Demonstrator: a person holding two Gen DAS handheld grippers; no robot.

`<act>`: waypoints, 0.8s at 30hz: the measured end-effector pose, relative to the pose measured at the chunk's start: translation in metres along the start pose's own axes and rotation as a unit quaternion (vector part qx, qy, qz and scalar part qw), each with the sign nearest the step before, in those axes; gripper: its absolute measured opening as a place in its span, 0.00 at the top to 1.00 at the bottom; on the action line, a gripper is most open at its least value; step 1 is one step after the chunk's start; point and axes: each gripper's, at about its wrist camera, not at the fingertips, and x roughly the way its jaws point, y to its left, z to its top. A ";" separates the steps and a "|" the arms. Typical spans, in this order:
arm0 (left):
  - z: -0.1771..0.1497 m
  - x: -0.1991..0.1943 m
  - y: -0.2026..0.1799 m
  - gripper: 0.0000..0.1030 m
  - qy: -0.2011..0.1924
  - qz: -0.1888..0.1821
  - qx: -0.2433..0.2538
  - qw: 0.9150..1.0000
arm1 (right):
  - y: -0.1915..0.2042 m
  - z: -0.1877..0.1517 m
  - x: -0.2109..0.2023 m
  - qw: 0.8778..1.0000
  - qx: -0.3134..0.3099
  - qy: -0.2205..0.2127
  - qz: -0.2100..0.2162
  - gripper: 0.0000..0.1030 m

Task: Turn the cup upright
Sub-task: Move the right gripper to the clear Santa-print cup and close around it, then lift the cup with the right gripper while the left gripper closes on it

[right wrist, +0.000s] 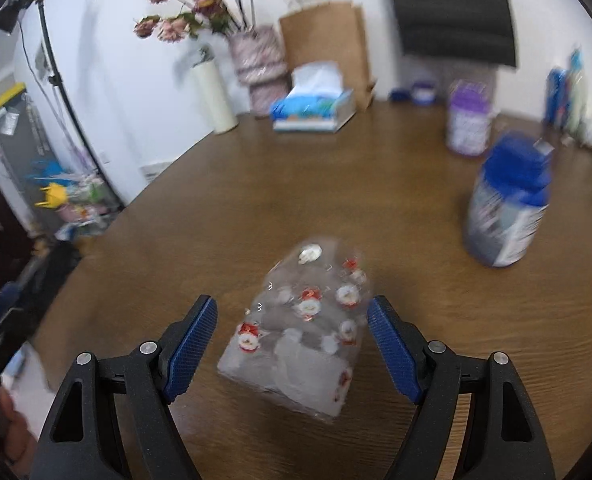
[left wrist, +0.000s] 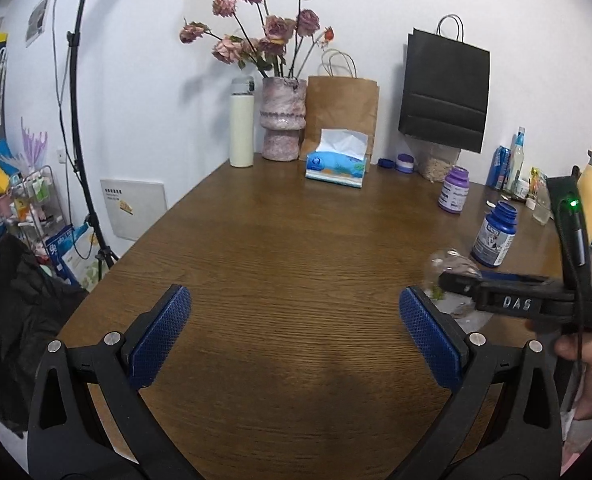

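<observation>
On the grained brown wooden table, the left gripper is held wide apart over bare wood, its blue textured pads gripping nothing. Right of it, a clear printed cup, seemingly inverted though blurred, is flanked untouched by the spread right gripper, levelled low near the blue-capped bottle.

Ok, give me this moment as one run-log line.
phase: approach | cup: upside down on table, ungrasped | right claw: open, straddling cup | left claw: open, empty | right view blurred
</observation>
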 end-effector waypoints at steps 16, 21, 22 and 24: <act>0.007 0.055 -0.128 0.18 0.089 -0.176 0.013 0.980 | -0.026 -0.074 -0.086 0.963 -0.269 -0.019 0.027 0.33; 0.003 0.060 -0.197 0.45 0.101 -0.221 0.071 0.967 | -0.052 -0.088 -0.105 0.955 -0.292 -0.029 0.039 0.32; 0.002 0.064 -0.205 0.49 0.110 -0.222 0.076 0.966 | -0.053 -0.091 -0.107 0.953 -0.298 -0.031 0.046 0.32; -0.003 0.069 -0.214 0.62 0.126 -0.219 0.082 0.964 | -0.055 -0.095 -0.109 0.949 -0.308 -0.035 0.057 0.32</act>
